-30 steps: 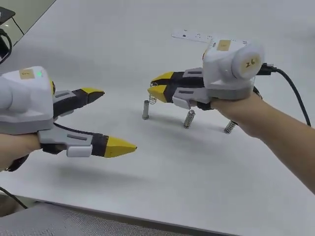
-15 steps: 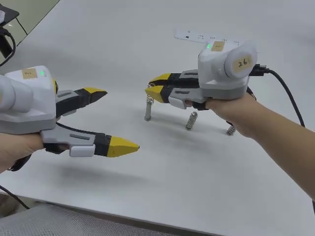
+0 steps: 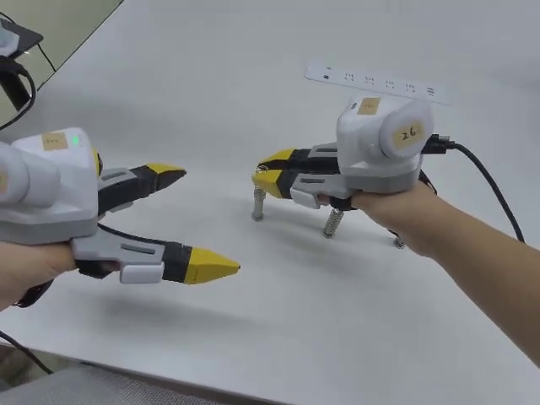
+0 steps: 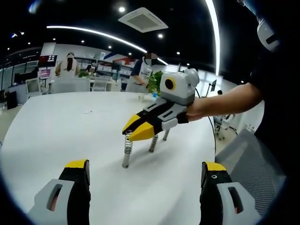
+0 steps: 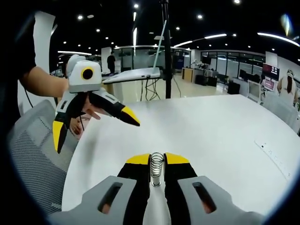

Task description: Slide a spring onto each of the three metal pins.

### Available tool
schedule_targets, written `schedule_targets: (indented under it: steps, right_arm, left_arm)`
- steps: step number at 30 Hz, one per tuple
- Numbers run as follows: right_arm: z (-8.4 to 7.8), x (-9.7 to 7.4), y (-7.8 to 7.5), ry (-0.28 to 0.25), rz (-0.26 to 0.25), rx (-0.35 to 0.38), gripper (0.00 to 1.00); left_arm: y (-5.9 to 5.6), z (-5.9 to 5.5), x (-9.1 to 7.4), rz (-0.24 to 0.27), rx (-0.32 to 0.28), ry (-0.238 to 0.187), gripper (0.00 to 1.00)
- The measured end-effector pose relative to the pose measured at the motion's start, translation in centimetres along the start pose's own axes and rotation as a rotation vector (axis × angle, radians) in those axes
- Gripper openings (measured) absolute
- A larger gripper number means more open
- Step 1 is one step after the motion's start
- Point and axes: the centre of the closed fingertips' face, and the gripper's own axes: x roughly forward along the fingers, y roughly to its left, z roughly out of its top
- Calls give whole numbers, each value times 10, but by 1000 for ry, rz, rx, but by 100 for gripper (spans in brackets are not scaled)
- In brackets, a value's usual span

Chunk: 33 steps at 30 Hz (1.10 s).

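Jaws of right gripper (image 3: 268,171) pinched narrow on spring (image 5: 157,168), spring axis upright. Metal pin (image 3: 258,205) stands upright on table (image 3: 295,321) directly below jaws, spring's lower end at pin top. Left gripper (image 3: 209,221) farther off, jaws wide, empty. Neighbouring pin (image 3: 334,221) already carries spring.

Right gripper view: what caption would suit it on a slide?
Right gripper shut on a spring, left gripper open beyond.
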Motion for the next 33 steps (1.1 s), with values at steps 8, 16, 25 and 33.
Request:
schedule_targets:
  steps: [8, 16, 25, 33]
  right_arm:
    - [-15, 7, 1, 37, -3, -6, 8]
    - [-30, 12, 4, 73, -3, -9, 8]
    - [-42, 16, 7, 103, 0, -29, 8]
    - [-42, 17, 6, 104, 5, -43, 8]
  left_arm:
    - [0, -4, -1, -1, -5, 3, 96]
    - [-1, -6, 0, -7, -5, 5, 96]
    - [-1, -6, -1, -6, -11, 1, 96]
    - [-1, -6, -1, -1, -15, -4, 96]
